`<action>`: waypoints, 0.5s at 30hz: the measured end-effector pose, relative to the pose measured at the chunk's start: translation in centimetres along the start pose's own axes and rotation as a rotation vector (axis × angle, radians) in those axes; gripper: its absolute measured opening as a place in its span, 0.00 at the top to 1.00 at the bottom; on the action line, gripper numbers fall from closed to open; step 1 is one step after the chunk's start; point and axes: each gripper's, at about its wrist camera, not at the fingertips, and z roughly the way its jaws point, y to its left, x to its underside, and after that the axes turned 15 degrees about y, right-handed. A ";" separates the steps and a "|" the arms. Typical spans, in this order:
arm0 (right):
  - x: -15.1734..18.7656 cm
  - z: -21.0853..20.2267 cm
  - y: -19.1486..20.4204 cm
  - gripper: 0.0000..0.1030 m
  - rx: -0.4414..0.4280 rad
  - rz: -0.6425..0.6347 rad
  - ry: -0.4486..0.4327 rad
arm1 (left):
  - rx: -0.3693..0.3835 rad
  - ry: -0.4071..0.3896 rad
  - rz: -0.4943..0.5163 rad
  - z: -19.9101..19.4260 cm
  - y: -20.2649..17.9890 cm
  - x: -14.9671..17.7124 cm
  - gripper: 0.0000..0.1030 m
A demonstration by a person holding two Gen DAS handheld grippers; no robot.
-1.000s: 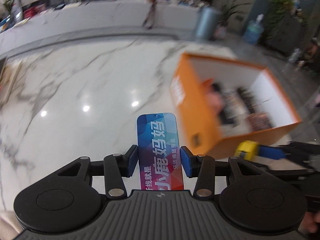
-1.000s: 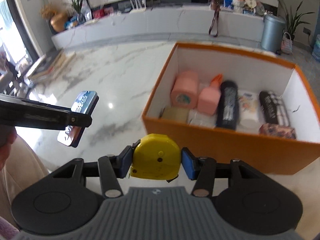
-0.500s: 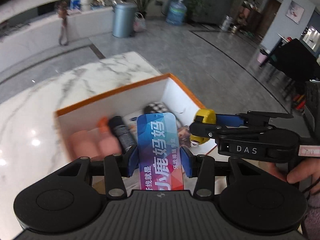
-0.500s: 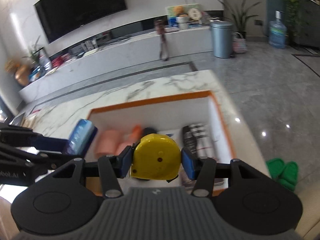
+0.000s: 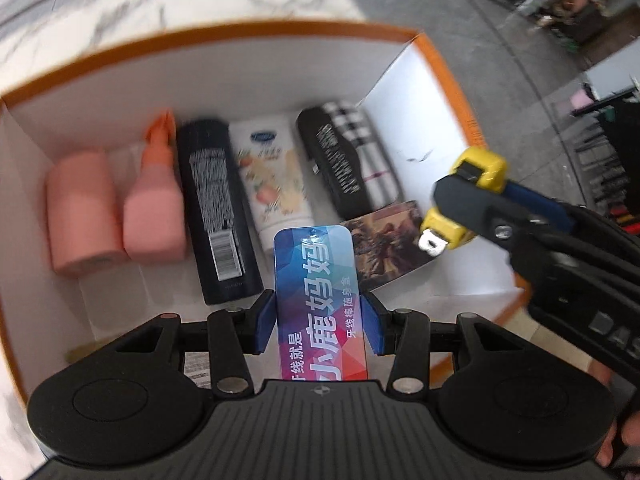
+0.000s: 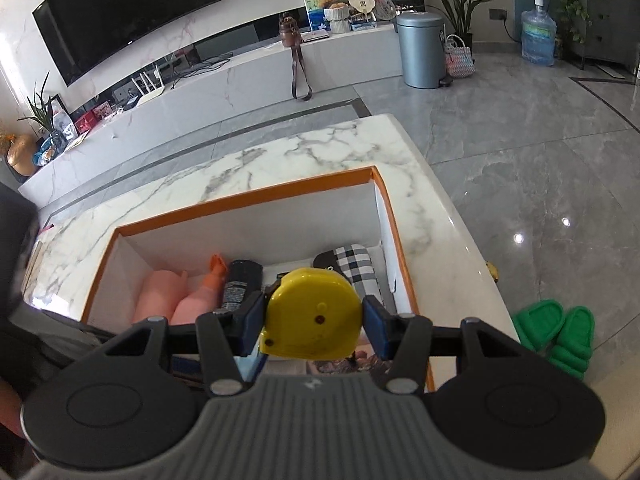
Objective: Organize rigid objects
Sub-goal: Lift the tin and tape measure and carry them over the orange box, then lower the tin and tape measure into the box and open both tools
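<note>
My left gripper (image 5: 319, 320) is shut on a flat blue-and-red tin with white Chinese lettering (image 5: 318, 292), held over the inside of the orange box (image 5: 248, 32). My right gripper (image 6: 313, 322) is shut on a yellow tape measure (image 6: 312, 314), above the box's near right part. In the left wrist view the tape measure (image 5: 478, 172) and the right gripper's fingers (image 5: 472, 204) come in from the right over the box's right wall. The box (image 6: 248, 200) holds two pink bottles (image 5: 116, 204), a black bottle (image 5: 216, 208), a white tube (image 5: 268, 176), a black-and-checked pouch (image 5: 348, 160) and a picture card (image 5: 388, 244).
The box stands on a white marble table (image 6: 304, 152) near its right edge. Beyond that edge is grey floor with green slippers (image 6: 556, 336). A long TV counter (image 6: 240, 76) and a grey bin (image 6: 420, 50) stand far behind. A person's hand (image 5: 608, 440) shows at lower right.
Both grippers have swung right from beside the box to above it, carrying the tin and the tape measure. The left one has tipped down to look straight into the box.
</note>
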 end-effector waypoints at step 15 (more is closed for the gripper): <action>-0.6 1.6 -0.3 0.48 0.007 -0.017 0.016 | 0.075 0.136 -0.229 4.3 2.4 -1.8 0.47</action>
